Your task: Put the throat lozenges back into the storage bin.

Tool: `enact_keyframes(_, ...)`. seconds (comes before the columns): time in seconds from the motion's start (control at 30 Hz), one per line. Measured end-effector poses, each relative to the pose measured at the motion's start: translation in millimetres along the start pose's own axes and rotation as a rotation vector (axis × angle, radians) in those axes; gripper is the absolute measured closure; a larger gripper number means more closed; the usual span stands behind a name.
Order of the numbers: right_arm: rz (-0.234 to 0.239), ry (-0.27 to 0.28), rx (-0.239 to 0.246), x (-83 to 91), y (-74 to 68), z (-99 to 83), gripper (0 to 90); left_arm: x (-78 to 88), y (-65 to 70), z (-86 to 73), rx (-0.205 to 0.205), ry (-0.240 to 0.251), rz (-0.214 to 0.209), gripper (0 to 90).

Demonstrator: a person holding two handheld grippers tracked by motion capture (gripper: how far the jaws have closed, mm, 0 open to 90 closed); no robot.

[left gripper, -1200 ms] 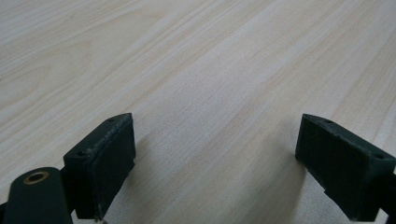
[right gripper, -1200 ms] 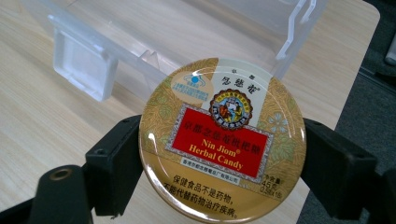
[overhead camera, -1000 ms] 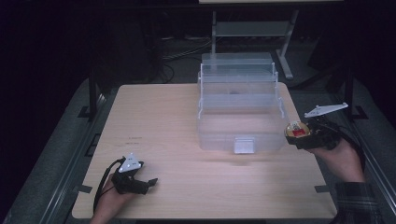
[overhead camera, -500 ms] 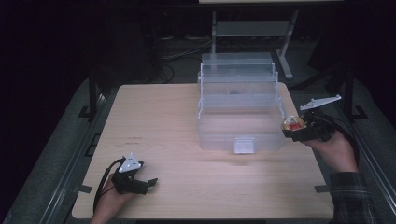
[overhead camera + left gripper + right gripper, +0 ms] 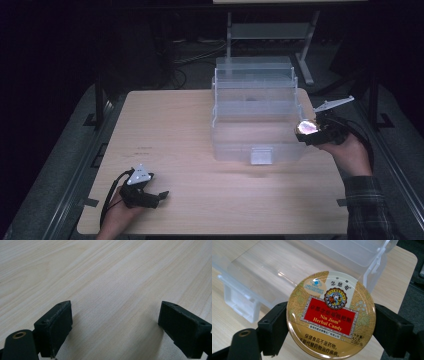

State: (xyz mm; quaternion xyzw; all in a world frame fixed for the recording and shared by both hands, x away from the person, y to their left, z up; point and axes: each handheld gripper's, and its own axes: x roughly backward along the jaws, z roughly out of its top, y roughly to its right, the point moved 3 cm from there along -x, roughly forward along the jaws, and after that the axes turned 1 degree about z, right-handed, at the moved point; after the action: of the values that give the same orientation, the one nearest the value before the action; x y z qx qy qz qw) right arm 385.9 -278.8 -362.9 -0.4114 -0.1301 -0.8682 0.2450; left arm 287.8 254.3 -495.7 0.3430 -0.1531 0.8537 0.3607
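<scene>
High view: the clear plastic tiered storage box [image 5: 255, 117] is seen mid-table; the right gripper [image 5: 306, 131] is held at its right edge. Left gripper view: the left gripper [image 5: 115, 327] is spread over the bare pale wooden table [image 5: 105, 272]. Right gripper view: the round gold herbal candy tin [image 5: 331, 315] is clamped between the jaws.
</scene>
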Motion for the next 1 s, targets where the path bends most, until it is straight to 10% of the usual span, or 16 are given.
enact_keyframes(1.0,0.020,-0.055,0.009,-29.5,-1.3,14.8,19.4,0.2,0.2,-0.1,0.001,0.000,0.000,11.3)
